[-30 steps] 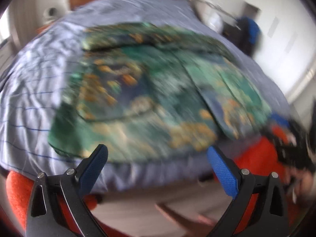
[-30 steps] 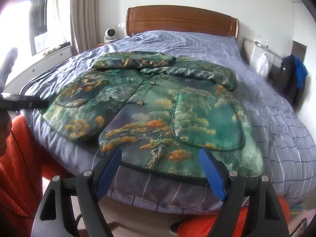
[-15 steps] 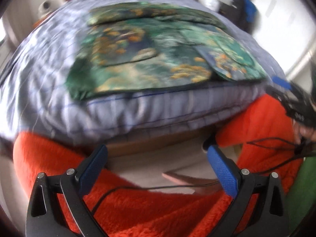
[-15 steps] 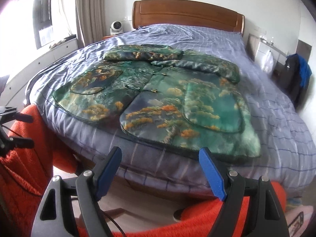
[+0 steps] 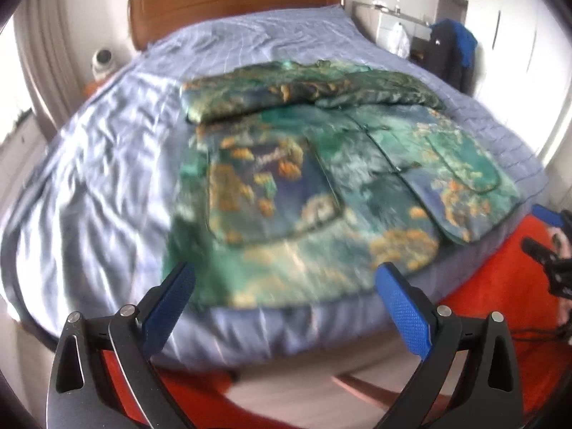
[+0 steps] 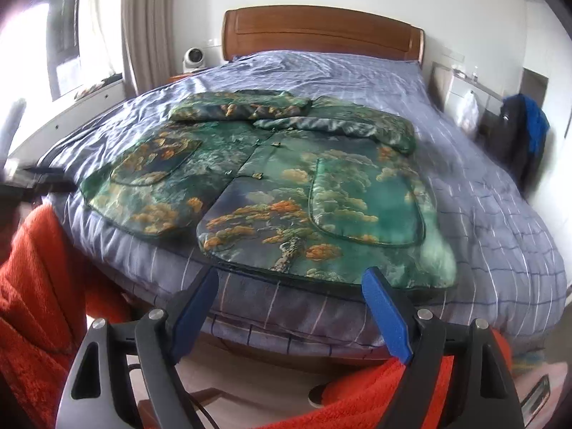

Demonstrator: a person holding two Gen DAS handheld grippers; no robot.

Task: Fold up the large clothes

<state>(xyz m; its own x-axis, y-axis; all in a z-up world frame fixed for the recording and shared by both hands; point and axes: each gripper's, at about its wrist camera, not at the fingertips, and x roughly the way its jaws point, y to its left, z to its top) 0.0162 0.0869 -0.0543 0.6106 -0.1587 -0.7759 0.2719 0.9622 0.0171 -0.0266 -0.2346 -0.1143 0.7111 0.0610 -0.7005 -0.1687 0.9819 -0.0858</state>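
Note:
A large green jacket (image 6: 286, 186) with an orange tree print lies flat on the bed, front side up, both sleeves folded across its top; it also shows, blurred, in the left wrist view (image 5: 314, 186). My left gripper (image 5: 284, 296) is open and empty, just short of the jacket's near hem at the bed's foot. My right gripper (image 6: 289, 300) is open and empty, below the hem of the right front panel. The right gripper's tips (image 5: 547, 246) show at the right edge of the left wrist view.
The bed has a lavender checked cover (image 6: 500, 214) and a wooden headboard (image 6: 321, 35). A nightstand with a small white device (image 6: 195, 58) stands at the left. A dark and blue garment (image 6: 525, 125) hangs at the right. Orange fleece (image 6: 39, 279) fills the near foreground.
My left gripper has swung back up from pointing at the floor and orange fleece to face the jacket. My right gripper has moved closer to the bed edge. Both stay open.

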